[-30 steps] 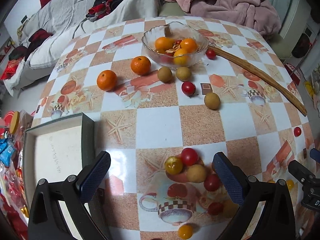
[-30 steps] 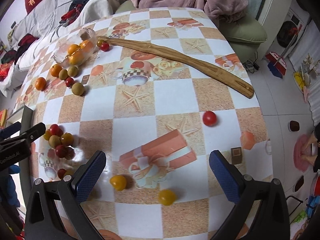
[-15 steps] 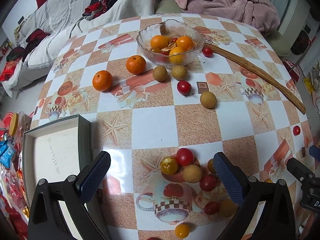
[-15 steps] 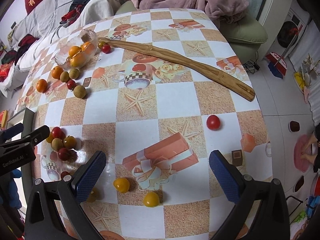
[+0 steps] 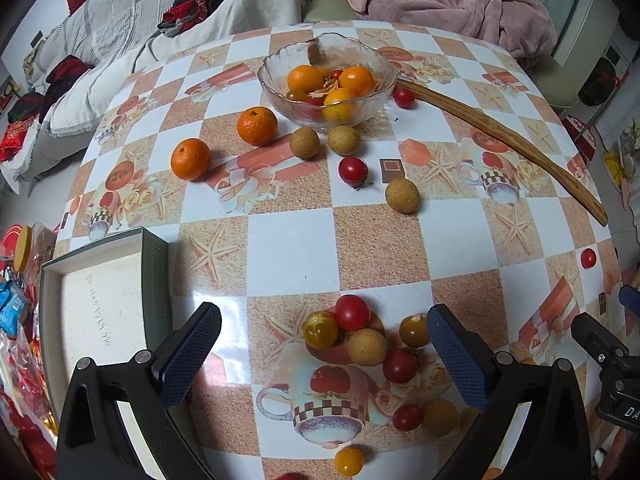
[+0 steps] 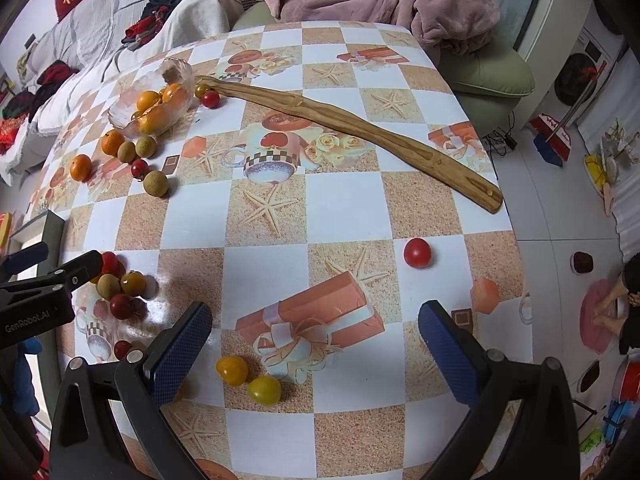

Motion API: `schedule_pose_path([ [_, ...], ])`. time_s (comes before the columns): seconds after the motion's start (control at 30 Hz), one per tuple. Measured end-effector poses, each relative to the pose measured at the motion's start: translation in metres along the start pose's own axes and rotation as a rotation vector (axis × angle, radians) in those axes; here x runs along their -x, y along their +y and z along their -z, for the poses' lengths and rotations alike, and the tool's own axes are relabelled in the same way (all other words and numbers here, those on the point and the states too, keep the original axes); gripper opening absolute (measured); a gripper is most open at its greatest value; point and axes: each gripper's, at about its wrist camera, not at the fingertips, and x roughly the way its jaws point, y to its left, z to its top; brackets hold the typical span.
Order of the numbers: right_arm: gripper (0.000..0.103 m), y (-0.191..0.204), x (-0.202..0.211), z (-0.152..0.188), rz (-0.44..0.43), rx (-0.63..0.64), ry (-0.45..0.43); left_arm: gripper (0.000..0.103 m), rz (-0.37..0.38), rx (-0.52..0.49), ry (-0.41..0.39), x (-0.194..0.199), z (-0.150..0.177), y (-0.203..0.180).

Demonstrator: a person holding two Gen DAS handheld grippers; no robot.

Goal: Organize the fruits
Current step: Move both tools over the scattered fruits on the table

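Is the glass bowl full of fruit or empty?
Partly full. The glass bowl holds a few oranges and small tomatoes, with room left; more fruit lies around it on the table.

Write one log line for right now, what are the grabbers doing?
left gripper: open over fruit pile | right gripper: open, empty, near yellow tomatoes | bowl: partly filled
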Motion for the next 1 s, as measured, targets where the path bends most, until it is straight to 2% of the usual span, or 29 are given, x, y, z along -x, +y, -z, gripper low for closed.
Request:
schedule_pose_path([
  [1.0, 0.103, -0.007, -0.006, -0.003, 0.008, 0.024, 0.016, 0.103, 0.010, -0.017, 0.019, -0.007, -0.008, -0.018],
])
